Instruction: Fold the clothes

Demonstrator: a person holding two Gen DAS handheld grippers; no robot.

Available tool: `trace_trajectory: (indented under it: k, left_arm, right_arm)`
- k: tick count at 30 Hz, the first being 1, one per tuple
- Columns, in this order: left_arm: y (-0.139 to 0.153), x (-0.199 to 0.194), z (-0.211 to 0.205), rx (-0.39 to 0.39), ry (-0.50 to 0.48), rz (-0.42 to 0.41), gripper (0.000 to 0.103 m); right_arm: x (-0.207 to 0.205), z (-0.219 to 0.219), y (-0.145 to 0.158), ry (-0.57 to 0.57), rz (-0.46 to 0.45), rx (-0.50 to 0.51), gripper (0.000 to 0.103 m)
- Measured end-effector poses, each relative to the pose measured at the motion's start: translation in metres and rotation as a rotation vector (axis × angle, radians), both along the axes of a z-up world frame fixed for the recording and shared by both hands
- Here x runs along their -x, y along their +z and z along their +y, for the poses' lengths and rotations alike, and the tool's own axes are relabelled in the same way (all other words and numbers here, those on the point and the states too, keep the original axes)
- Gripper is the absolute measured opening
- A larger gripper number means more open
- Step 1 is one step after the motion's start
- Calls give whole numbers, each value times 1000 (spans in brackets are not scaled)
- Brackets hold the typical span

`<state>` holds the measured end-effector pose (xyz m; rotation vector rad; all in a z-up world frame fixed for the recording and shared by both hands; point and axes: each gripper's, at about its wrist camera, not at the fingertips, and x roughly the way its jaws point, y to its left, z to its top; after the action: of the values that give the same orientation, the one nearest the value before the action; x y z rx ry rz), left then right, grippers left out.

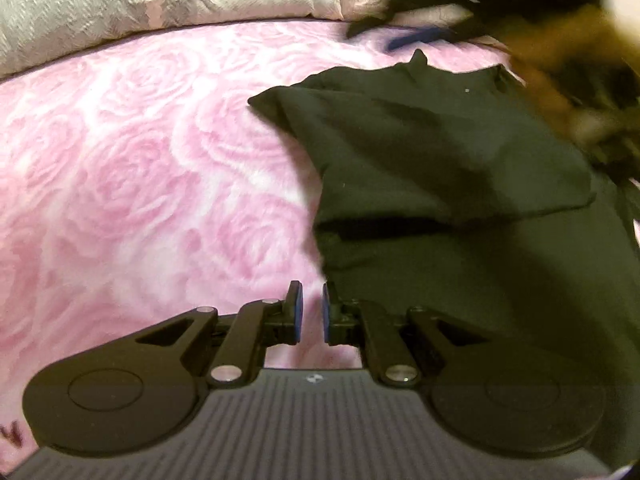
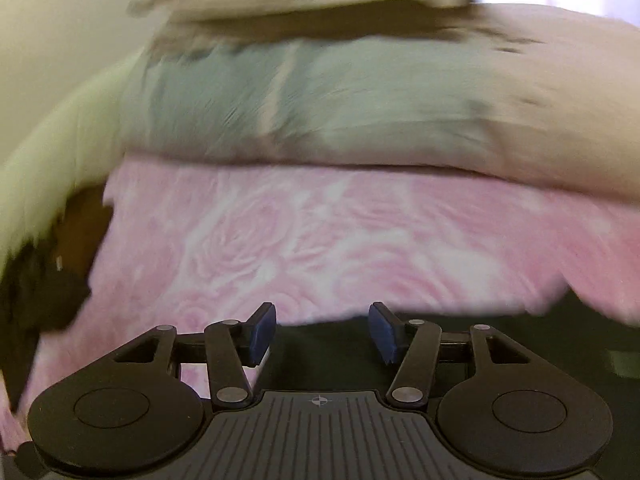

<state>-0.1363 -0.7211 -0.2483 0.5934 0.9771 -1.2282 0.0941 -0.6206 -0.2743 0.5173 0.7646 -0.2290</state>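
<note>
**Dark garment half folded on the pink bed**

Pink rose-patterned bedspread (image 1: 140, 168) is filling both views, grey pillow (image 1: 120, 0) at twelve o'clock. I am seeing the dark garment (image 1: 440, 160) lying at one o'clock from my left gripper (image 1: 313, 312), nearly closed and empty, hovering at its near-left edge. My right gripper (image 2: 322, 332) is hanging half open, holding nothing, above dark cloth.

Garment (image 1: 440, 152) on bedspread (image 1: 140, 160), right of centre; pillow (image 1: 120, 4) behind, at far edge.
</note>
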Motion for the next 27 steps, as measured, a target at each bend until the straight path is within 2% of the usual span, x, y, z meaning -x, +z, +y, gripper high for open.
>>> trace_trajectory:
  k: [3, 7, 9, 11, 12, 17, 22, 24, 27]
  left_arm:
    - [9, 9, -3, -5, -31, -18, 7]
    - [21, 36, -14, 2, -110, -52, 7]
    - [26, 54, -23, 7, -161, -71, 7]
    - [29, 76, -39, 12, -213, -87, 8]
    - [31, 87, -46, 14, -238, -94, 11]
    - [43, 154, -84, 37, -383, -121, 22]
    - [48, 230, -112, 38, -543, -134, 32]
    - [47, 258, -120, 35, -612, -145, 37]
    - [41, 293, -132, 33, -683, -175, 39]
  right_arm:
    - [74, -8, -15, -166, 40, -54, 55]
    - [175, -32, -43, -456, 175, -128, 55]
    - [219, -40, -36, -536, 133, -153, 55]
    - [254, -44, -26, -590, 156, -121, 55]
    - [272, -46, -21, -615, 173, -101, 55]
    - [374, -66, 1, -807, 107, -133, 55]
    - [491, -99, 15, -1072, 57, -124, 55]
    - [534, -112, 10, -1194, 32, -141, 55]
    - [598, -130, 1, -1362, -9, -161, 55]
